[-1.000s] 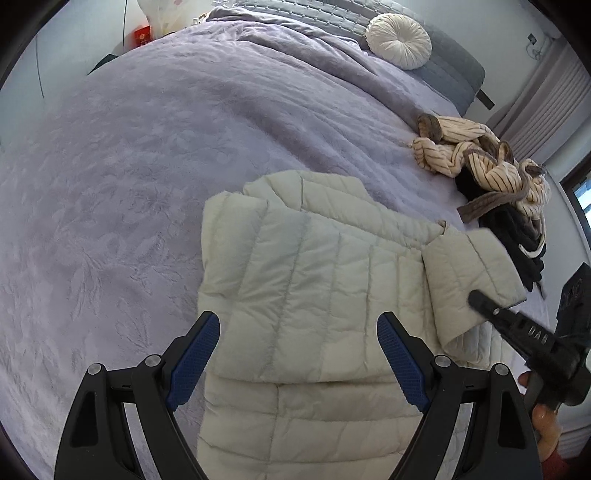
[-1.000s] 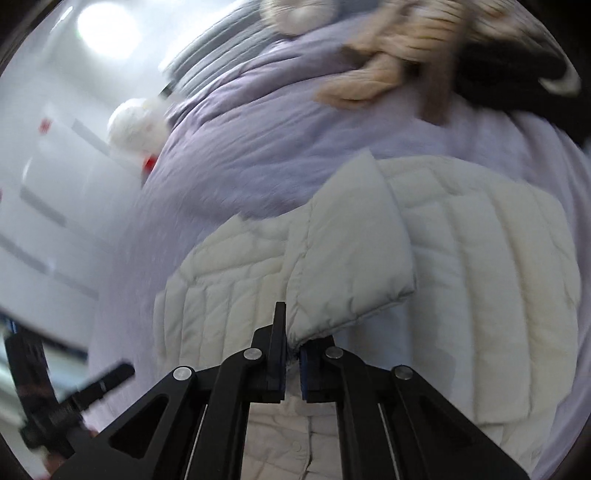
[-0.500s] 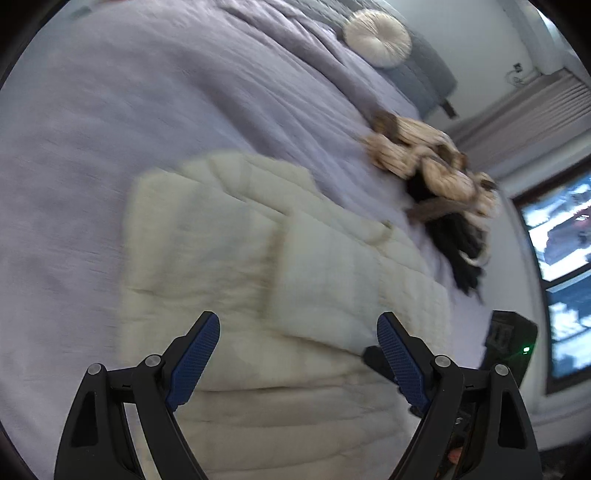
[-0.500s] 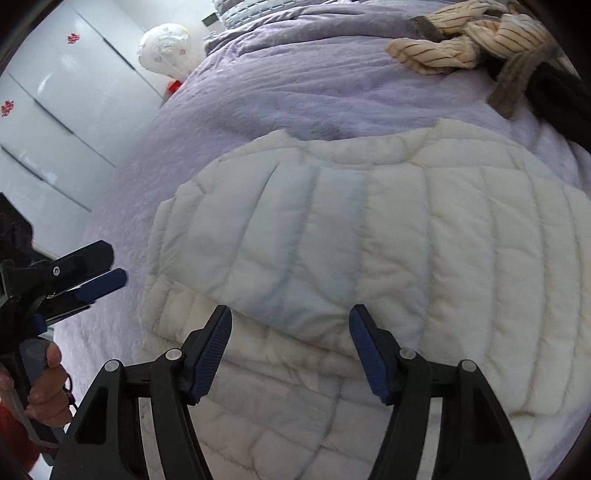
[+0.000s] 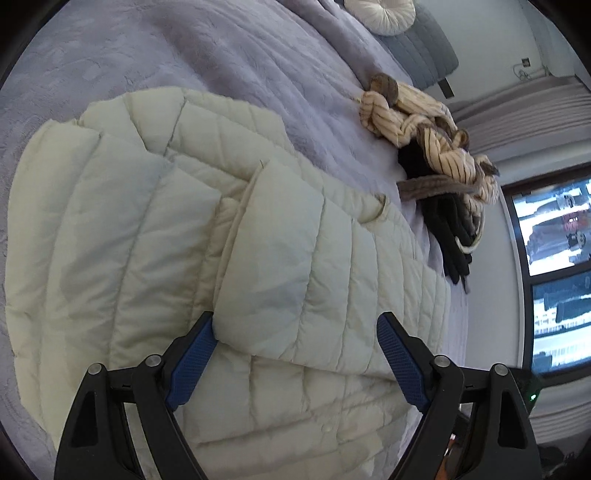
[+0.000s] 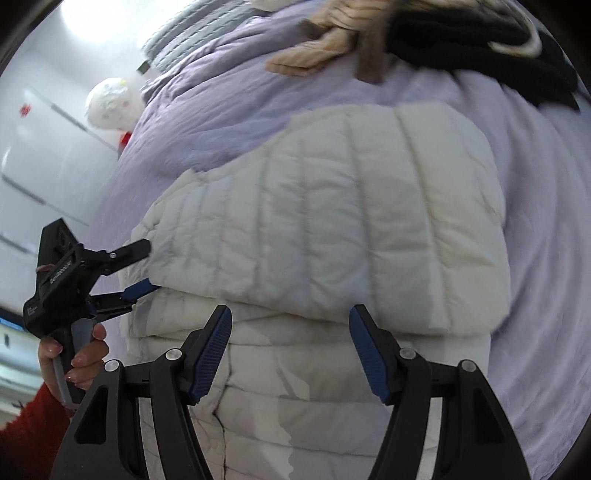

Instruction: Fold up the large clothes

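Note:
A cream quilted puffer jacket (image 5: 147, 229) lies flat on the purple bedspread (image 5: 184, 48). One sleeve (image 5: 280, 258) is folded across its body. My left gripper (image 5: 297, 325) hovers low over the near end of that sleeve. Its jaws are closing with the sleeve's end between them, and the left pad (image 5: 192, 354) sits at the sleeve's edge, without a squeeze. In the right wrist view the jacket (image 6: 332, 221) fills the middle. My right gripper (image 6: 291, 317) stands open above its folded edge, holding nothing. The left gripper (image 6: 149, 266) shows at the jacket's left side, held by a hand (image 6: 81, 354).
A striped beige garment (image 5: 417, 122) and black clothes (image 5: 447, 236) are heaped on the bed beyond the jacket. A round white cushion (image 5: 380, 11) rests by the grey headboard. A window (image 5: 554, 236) is on the right; white cupboards (image 6: 37, 147) stand left of the bed.
The right gripper opened and let go of the sleeve, which now lies folded across the jacket. The left gripper dropped and tilted toward the sleeve's end, and its jaws have narrowed.

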Action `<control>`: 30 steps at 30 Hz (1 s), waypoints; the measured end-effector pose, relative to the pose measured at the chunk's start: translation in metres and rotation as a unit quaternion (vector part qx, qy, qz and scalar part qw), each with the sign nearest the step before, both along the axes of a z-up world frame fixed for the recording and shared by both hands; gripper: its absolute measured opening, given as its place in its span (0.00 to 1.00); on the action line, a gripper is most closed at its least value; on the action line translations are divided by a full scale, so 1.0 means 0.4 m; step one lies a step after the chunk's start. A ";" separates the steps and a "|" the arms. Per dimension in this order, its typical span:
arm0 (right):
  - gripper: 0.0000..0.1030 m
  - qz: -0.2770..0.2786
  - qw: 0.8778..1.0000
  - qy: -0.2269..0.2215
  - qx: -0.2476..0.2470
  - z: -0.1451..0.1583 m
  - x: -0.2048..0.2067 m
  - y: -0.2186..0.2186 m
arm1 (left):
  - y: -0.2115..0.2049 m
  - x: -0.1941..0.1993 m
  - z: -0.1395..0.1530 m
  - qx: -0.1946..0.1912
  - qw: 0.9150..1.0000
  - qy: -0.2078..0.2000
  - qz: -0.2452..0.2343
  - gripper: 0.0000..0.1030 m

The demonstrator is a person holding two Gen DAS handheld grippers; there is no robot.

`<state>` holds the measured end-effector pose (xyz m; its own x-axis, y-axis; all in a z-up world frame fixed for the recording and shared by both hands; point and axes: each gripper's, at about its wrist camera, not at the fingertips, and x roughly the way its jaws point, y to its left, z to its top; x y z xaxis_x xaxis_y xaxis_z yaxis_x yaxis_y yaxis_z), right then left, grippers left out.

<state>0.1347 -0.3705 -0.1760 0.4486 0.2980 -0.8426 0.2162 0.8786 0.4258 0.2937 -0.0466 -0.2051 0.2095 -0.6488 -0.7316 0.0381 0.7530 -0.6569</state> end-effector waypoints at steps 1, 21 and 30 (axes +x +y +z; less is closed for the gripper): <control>0.68 -0.007 1.000 0.002 0.007 -0.005 -0.005 -0.010 | -0.003 -0.001 0.005 0.004 1.000 -0.004 -0.001 0.50; 0.68 -0.069 0.997 -0.037 0.003 0.048 -0.059 -0.111 | 0.053 -0.133 0.004 0.067 0.997 -0.034 -0.011 0.08; 0.17 -0.077 0.997 0.018 -0.007 -0.074 -0.003 -0.128 | 0.062 -0.143 0.018 0.115 0.992 -0.046 -0.020 0.08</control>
